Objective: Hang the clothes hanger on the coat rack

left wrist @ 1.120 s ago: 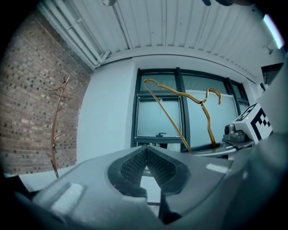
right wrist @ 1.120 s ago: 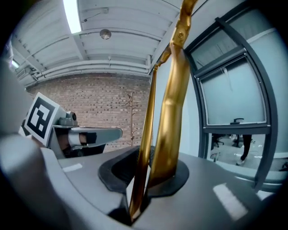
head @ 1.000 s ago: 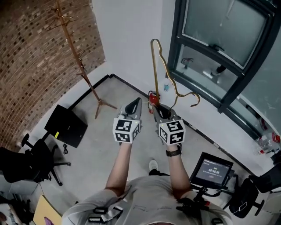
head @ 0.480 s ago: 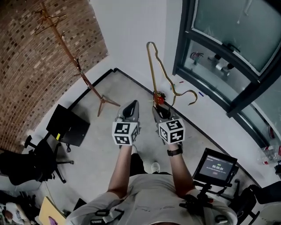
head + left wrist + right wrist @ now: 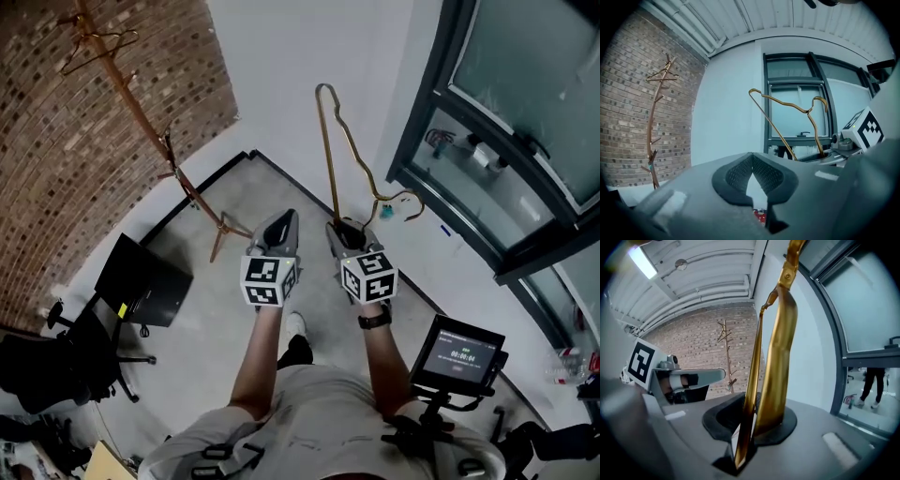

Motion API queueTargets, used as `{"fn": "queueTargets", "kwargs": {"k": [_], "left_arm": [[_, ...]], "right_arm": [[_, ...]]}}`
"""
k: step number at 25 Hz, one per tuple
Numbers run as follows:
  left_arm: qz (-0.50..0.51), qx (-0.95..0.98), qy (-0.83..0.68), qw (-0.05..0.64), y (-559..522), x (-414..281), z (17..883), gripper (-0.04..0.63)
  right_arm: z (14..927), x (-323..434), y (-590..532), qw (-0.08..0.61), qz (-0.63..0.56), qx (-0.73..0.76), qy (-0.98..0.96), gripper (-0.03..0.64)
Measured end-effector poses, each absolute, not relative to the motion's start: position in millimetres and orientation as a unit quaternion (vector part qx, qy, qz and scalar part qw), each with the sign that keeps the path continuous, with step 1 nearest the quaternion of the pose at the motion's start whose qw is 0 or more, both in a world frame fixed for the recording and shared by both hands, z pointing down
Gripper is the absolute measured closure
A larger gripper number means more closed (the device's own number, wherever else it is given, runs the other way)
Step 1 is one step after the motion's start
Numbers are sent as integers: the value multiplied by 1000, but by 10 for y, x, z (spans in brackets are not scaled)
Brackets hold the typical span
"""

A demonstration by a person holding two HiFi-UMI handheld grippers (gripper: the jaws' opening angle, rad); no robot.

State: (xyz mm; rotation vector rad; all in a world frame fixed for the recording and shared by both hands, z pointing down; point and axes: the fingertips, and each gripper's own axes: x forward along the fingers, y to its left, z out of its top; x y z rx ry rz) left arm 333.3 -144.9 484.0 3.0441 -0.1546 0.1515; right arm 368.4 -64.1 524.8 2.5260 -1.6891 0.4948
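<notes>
One narrow pinch carries everything: with our right gripper (image 5: 349,230) clamped on the slim golden metal clothes hanger (image 5: 329,150) standing at twelve o'clock and our left gripper (image 5: 281,225) closed and empty, we fear swinging toward the spindly brown wooden coat rack (image 5: 144,120) at ten o'clock could twist it loose.

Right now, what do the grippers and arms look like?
Both the left gripper and right gripper are grey and tapering, jaws lined with black textured padding, each carrying a white cube with black square markers. The person wears a pale short-sleeved shirt and a dark right-wrist watch.
</notes>
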Motion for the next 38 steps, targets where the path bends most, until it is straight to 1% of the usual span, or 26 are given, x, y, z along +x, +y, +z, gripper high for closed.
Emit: {"fn": "queueTargets", "kwargs": {"k": [2,5,6,9,13,17,18,22,25,28,33,38], "left_arm": [[44,996,-67,30,-1760,3507,4752,595],[44,993,-105,-29,-2301,3694,4673,595],[41,991,-120,-37,-2513,3726,4639,595],[23,986,-162,-39,-3215,3730,4446,595],[9,975,-220,-40,-4062,3494,4181,595],[-10,961,-275,-20,-4589,3365,4129,595],[-13,956,-290,-26,-4694,3371,4134,595],[1,930,-356,-90,-5154,3348,4107,595],[-8,919,-387,-79,-5549,3393,4015,595],[-16,901,-426,-80,-5797,3381,3951,596],[-17,876,-482,-24,-6037,3171,3997,595],[-15,848,-528,-39,-6073,2926,3886,595]], "right_arm": [[5201,3899,-953,31,156,817,-555,554],[5242,4168,-1445,30,162,806,-568,554],[5247,4232,-1645,33,161,800,-577,554],[5084,4320,-2320,30,140,778,-612,554],[4740,4109,-3143,17,94,733,-673,554],[4680,3959,-3757,45,55,672,-738,555],[4698,3991,-3891,50,49,658,-750,554],[4893,4243,-4461,87,39,628,-772,554],[4972,4385,-4913,112,40,585,-802,554],[5016,4390,-5184,149,24,512,-846,553],[5204,4398,-5565,197,28,425,-883,552],[5147,4244,-5837,259,4,294,-920,552]]}}
